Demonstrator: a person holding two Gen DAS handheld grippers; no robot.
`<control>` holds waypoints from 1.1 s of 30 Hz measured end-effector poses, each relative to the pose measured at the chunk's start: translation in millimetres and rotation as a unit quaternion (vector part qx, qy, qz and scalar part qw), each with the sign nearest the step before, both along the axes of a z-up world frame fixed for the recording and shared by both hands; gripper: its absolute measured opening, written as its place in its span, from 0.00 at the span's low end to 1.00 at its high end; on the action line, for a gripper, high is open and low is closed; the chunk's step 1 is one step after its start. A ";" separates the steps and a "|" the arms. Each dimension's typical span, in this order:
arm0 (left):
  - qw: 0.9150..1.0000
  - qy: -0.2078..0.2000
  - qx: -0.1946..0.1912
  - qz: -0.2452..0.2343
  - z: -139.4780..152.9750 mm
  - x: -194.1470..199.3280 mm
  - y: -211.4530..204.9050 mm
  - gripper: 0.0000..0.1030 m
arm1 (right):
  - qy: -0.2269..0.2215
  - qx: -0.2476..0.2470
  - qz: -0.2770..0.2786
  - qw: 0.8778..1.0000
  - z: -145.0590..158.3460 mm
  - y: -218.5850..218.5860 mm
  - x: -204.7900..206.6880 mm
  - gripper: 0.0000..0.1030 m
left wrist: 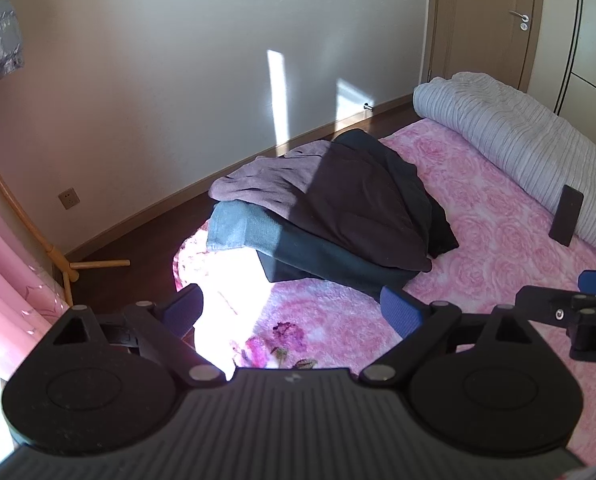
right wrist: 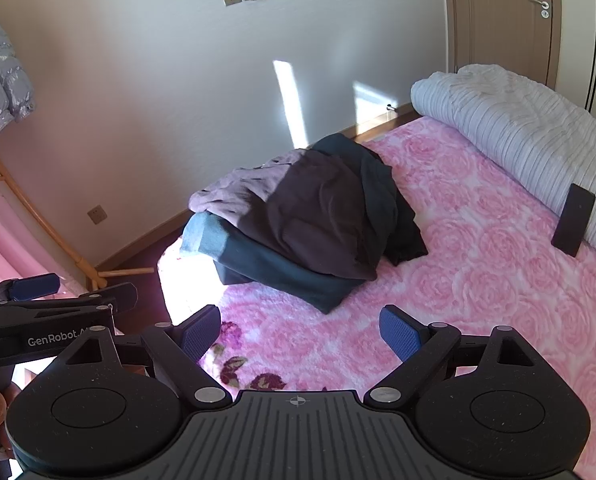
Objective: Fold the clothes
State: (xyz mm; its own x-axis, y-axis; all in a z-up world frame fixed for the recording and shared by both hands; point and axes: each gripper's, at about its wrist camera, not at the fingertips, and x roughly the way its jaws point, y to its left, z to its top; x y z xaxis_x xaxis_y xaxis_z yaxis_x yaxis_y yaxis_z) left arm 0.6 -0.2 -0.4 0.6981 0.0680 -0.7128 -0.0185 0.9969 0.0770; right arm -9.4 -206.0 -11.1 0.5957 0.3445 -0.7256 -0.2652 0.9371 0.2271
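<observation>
A heap of clothes [left wrist: 338, 208] [right wrist: 310, 220] lies near the far left corner of the bed: a dark brown garment [left wrist: 362, 208] [right wrist: 314, 216] on top, a mauve one [left wrist: 270, 176] [right wrist: 238, 188] behind it, a teal-grey one [left wrist: 258, 232] [right wrist: 258, 264] underneath. My left gripper [left wrist: 292, 312] hovers open above the pink cover, short of the heap, nothing between its blue pads. My right gripper [right wrist: 300, 332] is also open and empty, over the cover in front of the heap. Each gripper shows at the edge of the other's view.
The bed's pink rose-patterned cover [left wrist: 478, 232] [right wrist: 478, 240] spreads to the right. A rolled striped grey quilt [left wrist: 518, 140] [right wrist: 518, 120] lies along the far right, a dark flat object [left wrist: 566, 216] [right wrist: 574, 220] leaning on it. A wooden rack [left wrist: 58, 256] and pink curtain stand left, with bright sunlight on the bed corner.
</observation>
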 end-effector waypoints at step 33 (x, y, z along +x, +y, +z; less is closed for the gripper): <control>0.999 0.033 -0.020 0.024 -11.1 -2.5 4.7 0.89 | 0.010 -0.003 0.016 1.000 -9.3 0.9 5.3 0.87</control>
State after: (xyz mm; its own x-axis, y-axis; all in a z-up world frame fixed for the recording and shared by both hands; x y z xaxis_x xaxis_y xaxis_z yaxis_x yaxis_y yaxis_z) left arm -1.8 4.5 -11.5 0.6467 0.0716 -0.7594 -0.0636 0.9972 0.0399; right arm -4.1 -205.1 -20.5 0.5693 0.3585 -0.7398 -0.2897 0.9297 0.2276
